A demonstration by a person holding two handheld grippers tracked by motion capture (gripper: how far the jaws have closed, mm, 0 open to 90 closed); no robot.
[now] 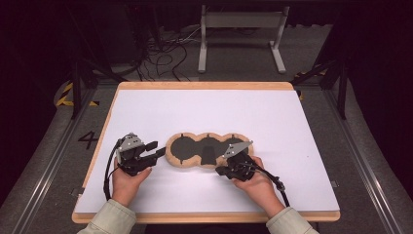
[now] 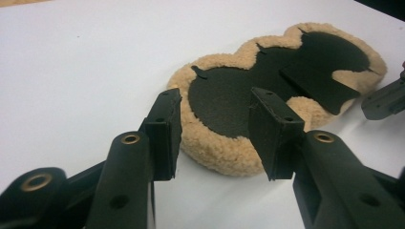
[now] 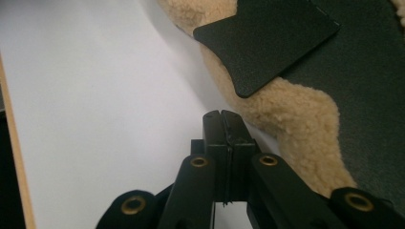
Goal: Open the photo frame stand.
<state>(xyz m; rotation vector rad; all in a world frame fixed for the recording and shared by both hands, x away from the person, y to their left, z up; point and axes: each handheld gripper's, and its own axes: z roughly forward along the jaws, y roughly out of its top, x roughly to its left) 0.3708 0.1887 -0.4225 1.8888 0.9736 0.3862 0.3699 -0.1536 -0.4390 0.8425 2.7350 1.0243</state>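
A fleece-edged black pad [image 1: 207,150] lies flat on the white table [image 1: 209,112]. The left gripper [image 1: 155,150], held low and level, points at the pad's left end with jaws parted, nothing between them. The right gripper [image 1: 221,170], angled down beside the pad's near right edge, has its jaws pressed together, empty.

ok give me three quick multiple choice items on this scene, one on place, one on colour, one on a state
1. Where does the fleece pad lie?
A. on the white table top
B. on the floor
C. across the person's forearm

2. What colour is the pad's fluffy rim?
A. blue
B. tan
C. red

3. How do the right tool jaws stand?
A. wide apart
B. shut on the pad
C. shut together, nothing between them

Answers: 1 A, the high view shows it flat on the white top. 2 B, tan fleece surrounds the black inner face. 3 C, the right gripper view shows the pads touching, beside the pad.
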